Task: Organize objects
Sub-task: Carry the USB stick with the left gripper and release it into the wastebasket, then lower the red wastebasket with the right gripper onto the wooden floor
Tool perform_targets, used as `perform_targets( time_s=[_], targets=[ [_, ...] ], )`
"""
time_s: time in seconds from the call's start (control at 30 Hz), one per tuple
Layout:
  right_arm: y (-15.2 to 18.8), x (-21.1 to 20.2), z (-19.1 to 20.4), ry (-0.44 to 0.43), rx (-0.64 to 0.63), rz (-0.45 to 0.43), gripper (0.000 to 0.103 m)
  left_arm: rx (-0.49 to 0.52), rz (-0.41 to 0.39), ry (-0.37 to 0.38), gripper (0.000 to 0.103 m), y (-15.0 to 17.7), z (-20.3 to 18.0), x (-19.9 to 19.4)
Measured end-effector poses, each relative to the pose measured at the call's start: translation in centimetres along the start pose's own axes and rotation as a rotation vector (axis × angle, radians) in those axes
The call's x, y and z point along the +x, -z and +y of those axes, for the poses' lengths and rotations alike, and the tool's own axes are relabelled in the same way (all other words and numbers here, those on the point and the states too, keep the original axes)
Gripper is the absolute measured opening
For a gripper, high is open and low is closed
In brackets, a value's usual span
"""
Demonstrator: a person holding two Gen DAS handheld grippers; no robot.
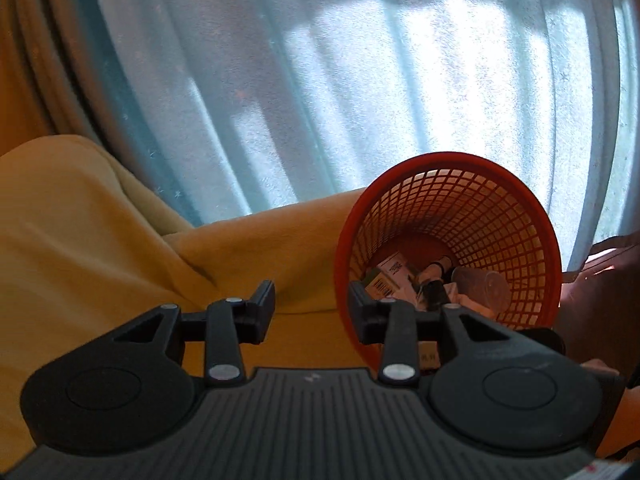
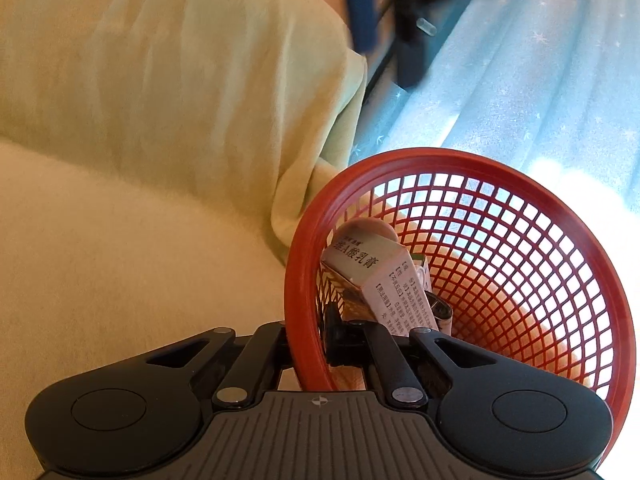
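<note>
Basket [image 2: 520, 264] rim is pinched by right tool [image 2: 310, 340] over yellow blanket [image 2: 120, 240]; left tool [image 1: 312, 308] spread.

Right gripper [image 2: 310, 338] clamped on the rim of the red mesh basket [image 2: 520, 216].

The jaws are closed on the near-left rim of the basket, one finger outside the wall and one inside it. The basket is tilted, its opening facing the camera. Inside it, just ahead of the jaws, lies a white carton [image 2: 372, 276] printed with black characters, resting against the left wall. A dark cylindrical item [image 2: 440, 312] sits just right of the carton, close to the inner finger. To the left of the jaws and beyond them spreads a yellow blanket [image 2: 160, 120]. Ahead and right of the basket hangs a pale blue curtain [image 2: 520, 80].
</note>
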State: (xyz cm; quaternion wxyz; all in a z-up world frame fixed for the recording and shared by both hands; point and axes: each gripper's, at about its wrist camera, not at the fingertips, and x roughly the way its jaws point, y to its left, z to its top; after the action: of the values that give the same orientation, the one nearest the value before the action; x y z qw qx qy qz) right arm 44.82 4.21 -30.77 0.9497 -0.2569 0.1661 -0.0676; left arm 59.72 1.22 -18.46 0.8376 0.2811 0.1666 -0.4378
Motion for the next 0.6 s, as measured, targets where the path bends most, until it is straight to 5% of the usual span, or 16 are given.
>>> perform_targets(
  time_s=[0.33,0.6],
  targets=[
    [-2.6,-2.2,-3.3,-0.150,-0.167,0.074,0.000,-0.200,0.061,-0.054,0.034,7.7,1.4,-6.0],
    [-2.1,-6.0,-5.7,-0.371,-0.352,0.121,0.002,-0.318,0.094,-0.053,0.034,12.6,-1.7,-8.0]
  ],
)
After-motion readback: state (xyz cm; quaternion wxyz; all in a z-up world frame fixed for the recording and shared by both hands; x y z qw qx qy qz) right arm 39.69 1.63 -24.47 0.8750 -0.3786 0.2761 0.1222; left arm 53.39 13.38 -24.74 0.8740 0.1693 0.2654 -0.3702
